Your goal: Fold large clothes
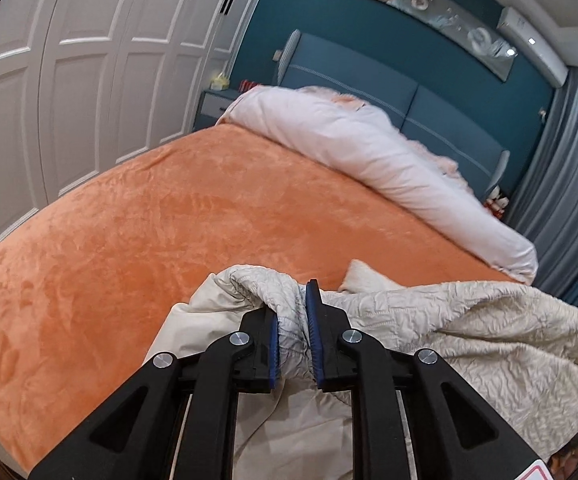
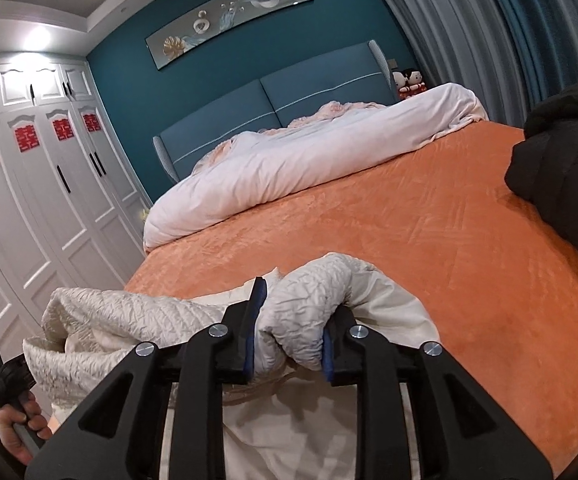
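Left wrist: left tool (image 1: 294,322) clenched on bunched cream garment (image 1: 469,320), lifted at the bed's (image 1: 169,216) near edge. Slick fabric could slip if the pull is uneven. White duvet (image 1: 369,152) lies beyond.

Right wrist: right tool (image 2: 291,328) grasping the garment's other fold (image 2: 313,300). Black coat (image 2: 561,168) crowds the laying space at right.

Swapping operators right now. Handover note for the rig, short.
Left tongs: shut on a bunched part of the cream garment.
Right tongs: shut on another bunch of the same garment.
The garment hangs between both at the near edge of the orange bedspread, crumpled.
A black coat lies on the bed's right side.
Done: both grips taken.
Left: spread it flat, fold.
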Tool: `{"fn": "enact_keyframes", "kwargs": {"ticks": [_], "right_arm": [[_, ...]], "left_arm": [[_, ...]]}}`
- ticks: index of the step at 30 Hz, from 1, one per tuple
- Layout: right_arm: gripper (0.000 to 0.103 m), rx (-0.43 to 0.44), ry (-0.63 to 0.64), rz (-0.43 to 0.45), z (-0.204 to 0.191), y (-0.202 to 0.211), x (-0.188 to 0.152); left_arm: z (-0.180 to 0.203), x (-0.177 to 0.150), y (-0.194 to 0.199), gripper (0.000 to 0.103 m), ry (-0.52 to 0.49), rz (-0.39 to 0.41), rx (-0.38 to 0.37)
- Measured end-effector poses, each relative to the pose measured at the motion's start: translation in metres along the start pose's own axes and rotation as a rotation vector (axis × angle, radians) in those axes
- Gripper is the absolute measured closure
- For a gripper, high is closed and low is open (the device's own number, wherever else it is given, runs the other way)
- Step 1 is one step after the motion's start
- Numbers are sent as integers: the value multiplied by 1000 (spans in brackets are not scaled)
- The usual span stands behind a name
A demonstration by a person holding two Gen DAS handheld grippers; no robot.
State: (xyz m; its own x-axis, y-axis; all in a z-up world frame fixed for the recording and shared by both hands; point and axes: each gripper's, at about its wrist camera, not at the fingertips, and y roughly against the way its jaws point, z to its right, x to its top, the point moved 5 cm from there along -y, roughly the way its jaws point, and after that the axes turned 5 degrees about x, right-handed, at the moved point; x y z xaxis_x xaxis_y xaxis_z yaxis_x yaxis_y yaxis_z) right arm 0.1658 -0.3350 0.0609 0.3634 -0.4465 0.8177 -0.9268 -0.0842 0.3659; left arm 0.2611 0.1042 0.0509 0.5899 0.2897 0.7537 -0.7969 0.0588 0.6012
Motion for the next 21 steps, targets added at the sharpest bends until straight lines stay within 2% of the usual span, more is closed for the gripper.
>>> {"fn": "enact_keyframes", "kwargs": {"ticks": [5,8,9,10,11,12,13,15,16,17,19,20,21], "right_arm": [[71,-23,-26,-12,4,-23,-3],[57,1,-57,11,2,-24,-2],[44,26,-70,34,0,-20,0],[32,49,-81,72,-4,-14,4],[28,60,-77,115,-6,-5,8],[23,66,-61,157,-11,5,12],[22,74,-28,192,-19,16,18],[22,82,37,184,-33,24,22],[23,90,74,168,-40,26,20],[25,105,114,140,-49,26,14],[43,126,217,18,-70,12,-14],[46,123,253,-31,-78,4,-26],[54,124,288,-84,-86,-6,-42]], "left_arm": [[3,-6,-32,85,-19,-56,64],[1,-7,-44,73,-10,-94,106],[0,-4,-43,61,5,-86,119],[-5,2,-33,57,43,-44,122],[-7,8,-25,55,68,-10,107],[-11,18,-9,47,106,45,81],[-15,27,4,40,132,90,66],[-18,41,34,38,160,162,24],[-14,42,42,38,146,165,-3],[-8,40,44,38,122,150,-19],[14,23,41,38,32,85,-61],[24,13,36,38,-9,60,-67],[36,0,30,38,-57,32,-68]]}}
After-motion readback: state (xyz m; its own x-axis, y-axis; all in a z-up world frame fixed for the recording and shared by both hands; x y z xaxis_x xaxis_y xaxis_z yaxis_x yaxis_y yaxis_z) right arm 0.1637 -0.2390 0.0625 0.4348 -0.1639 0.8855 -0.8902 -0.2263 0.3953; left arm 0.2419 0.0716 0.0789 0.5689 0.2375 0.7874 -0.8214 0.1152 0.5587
